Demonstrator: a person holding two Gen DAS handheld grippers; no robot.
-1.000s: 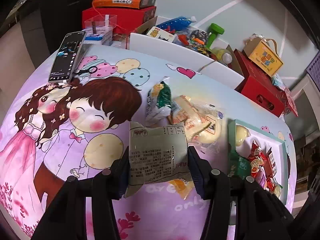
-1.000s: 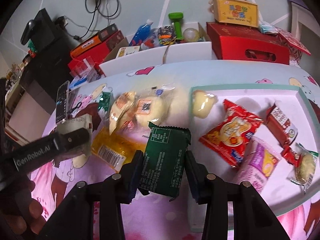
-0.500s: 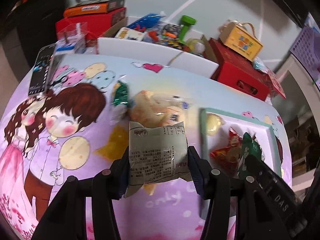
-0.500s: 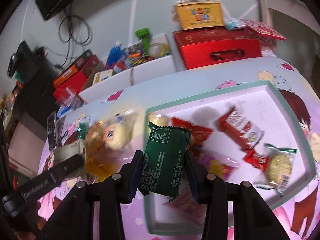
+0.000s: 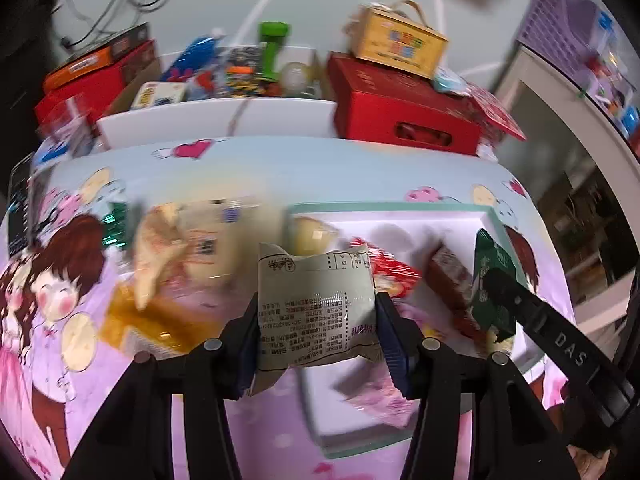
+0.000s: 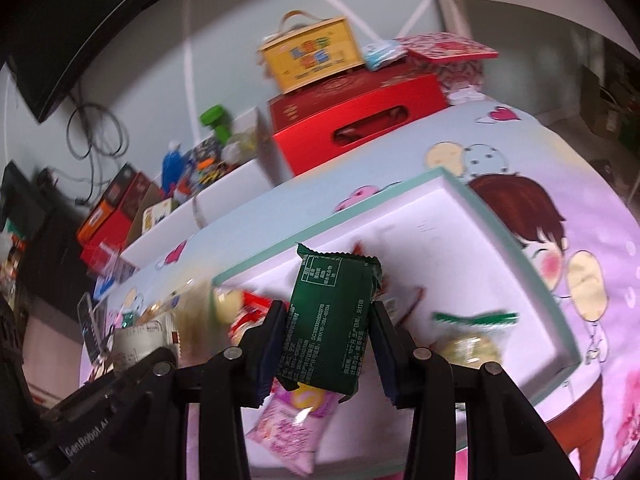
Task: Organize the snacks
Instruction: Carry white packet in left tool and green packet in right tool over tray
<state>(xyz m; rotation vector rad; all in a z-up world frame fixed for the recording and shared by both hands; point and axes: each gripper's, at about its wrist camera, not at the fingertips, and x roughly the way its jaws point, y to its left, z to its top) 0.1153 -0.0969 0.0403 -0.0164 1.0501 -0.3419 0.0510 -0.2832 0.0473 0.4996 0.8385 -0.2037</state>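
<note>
Item one: pale grey-green snack packet [image 5: 316, 308], printed back facing the camera, clamped upright between the two pads of the left gripper [image 5: 316, 320], held above the near-left corner of the tray [image 5: 384, 208]
Item two: dark green snack packet [image 6: 330, 320], printed back outward, pinched at both sides by the right gripper [image 6: 328, 344], held over the tray's interior; in the left wrist view the same packet shows at the right, beyond the red wrappers
Tray: shallow white box with mint-green rim, resting on a cartoon-print tablecloth [image 5: 280, 168]; inside it lie a red packet [image 5: 390, 272], a brown-red bar [image 5: 450, 280], a pink packet [image 6: 292, 428], a green-topped clear packet [image 6: 472, 336] and a pale round sweet [image 5: 308, 236]
Loose stock: blurred heap of yellow and clear-wrapped snacks [image 5: 172, 248] on the cloth left of the tray
Background: red carton [image 5: 408, 116] carrying a yellow handled box [image 5: 400, 40], white bin [image 5: 216, 120] of assorted goods
</note>
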